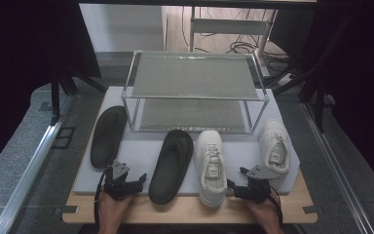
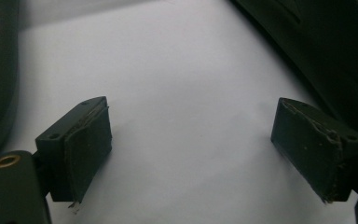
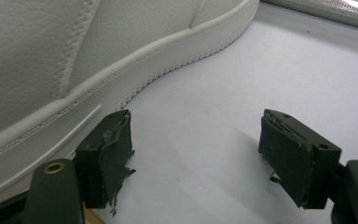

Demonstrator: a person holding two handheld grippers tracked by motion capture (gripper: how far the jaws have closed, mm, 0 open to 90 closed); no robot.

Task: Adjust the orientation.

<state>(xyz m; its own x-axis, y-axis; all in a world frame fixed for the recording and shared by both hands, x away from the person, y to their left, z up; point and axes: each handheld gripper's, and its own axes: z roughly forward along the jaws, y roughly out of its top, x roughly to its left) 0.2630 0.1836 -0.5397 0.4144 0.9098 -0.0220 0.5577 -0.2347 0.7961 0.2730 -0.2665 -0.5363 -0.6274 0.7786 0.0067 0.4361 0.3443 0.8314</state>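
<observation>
Black rubber first, at the far left of the high view: a black slipper (image 1: 108, 136) lies on the pale mat (image 1: 141, 153) beside the wire shoe rack (image 1: 195, 92), whose two shelves are both bare. Next comes the left gripper (image 1: 139, 181), held low at the near edge of the mat, its jaws spread wide with nothing between them; in the left gripper view the pads (image 2: 86, 154) frame bare mat, with dark shoe material at both edges. Just right of it lies the second black slipper (image 1: 171, 165), its heel toward the person. Then a white sneaker (image 1: 211, 165), with the right gripper (image 1: 234, 187) close at its heel side, jaws parted and empty; in the right gripper view its left pad (image 3: 114, 156) sits right by the sneaker's sole (image 3: 121, 88), and I cannot tell whether it touches. Farthest right, the other white sneaker (image 1: 275, 146) rests near the rack's corner. Judging by this, no shoe is shelved yet: all four remain to be lifted, and neither claw has a grip
</observation>
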